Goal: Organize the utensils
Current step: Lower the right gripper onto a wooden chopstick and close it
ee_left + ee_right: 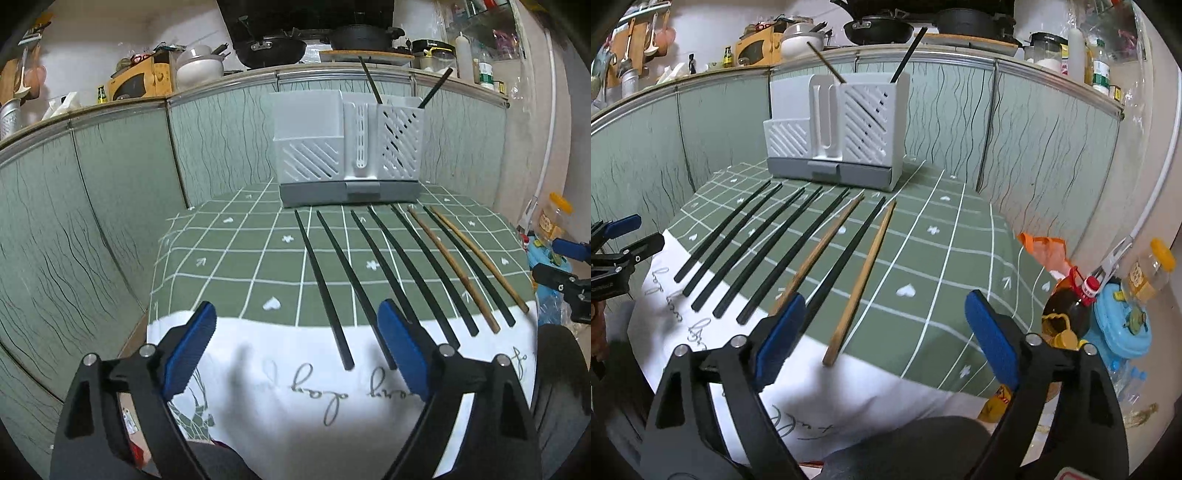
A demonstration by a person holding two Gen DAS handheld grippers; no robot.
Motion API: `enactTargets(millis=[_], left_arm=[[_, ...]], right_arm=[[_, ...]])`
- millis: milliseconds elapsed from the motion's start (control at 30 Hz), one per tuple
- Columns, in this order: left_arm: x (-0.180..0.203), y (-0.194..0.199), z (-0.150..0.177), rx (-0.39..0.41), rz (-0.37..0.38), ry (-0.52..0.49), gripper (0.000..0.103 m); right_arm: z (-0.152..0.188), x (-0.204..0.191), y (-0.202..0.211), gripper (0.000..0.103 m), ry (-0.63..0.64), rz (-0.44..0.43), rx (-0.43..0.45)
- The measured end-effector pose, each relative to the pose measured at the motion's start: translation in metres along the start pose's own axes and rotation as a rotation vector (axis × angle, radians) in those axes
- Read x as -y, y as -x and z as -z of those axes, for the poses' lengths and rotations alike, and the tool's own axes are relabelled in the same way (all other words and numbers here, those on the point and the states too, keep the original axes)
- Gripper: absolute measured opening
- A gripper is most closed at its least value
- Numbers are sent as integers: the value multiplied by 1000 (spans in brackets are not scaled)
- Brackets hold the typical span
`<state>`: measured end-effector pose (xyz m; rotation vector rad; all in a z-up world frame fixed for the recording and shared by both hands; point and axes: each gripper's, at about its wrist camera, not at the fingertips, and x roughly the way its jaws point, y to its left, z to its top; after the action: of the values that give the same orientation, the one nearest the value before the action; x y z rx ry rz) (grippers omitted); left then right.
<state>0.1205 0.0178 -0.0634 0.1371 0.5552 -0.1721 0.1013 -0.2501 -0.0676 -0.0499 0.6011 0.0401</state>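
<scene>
Chopsticks lie in a row on the green checked tablecloth (236,258), side by side with gaps between them, their tips toward the white utensil holder (347,147) at the far end of the table. Six are black chopsticks (391,284) and two are wooden chopsticks (864,277); the wooden ones sit toward the right end of the row with one black stick between them. The near ends of the row reach onto the white lettered edge of the cloth.

Two more sticks already stand tilted in the holder's right-hand slotted compartment, one black, the other too dark for me to tell. The holder sits on a grey base.

My left gripper (295,347) hovers over the near edge of the cloth with its blue pads spread wide and nothing between them; the leftmost black sticks lie just ahead of it. My right gripper (886,336) is likewise wide apart and holds nothing, with the rightmost wooden stick's near end showing between its fingers, untouched.

Behind the table runs a counter with pans (273,50) and bottles.
</scene>
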Motion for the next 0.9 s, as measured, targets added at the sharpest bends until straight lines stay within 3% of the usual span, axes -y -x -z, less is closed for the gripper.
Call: enactTargets(millis=[133,233,500,900], left_arm=[[3,-4,8,-13,1,4,80],[8,-10,14,-37,-6,2,69],[15,-18,23,-55,-10,6,59],[32,-25,31,-48,-54,18,37]], right_arm=[[9,-5,-3,67,-7,-4,-5],[14,-8,-5,58,-18,-12,-9],[23,-19,-13,38,-8,-25,-31],[30,-28,-19,22,-63,16,-24]])
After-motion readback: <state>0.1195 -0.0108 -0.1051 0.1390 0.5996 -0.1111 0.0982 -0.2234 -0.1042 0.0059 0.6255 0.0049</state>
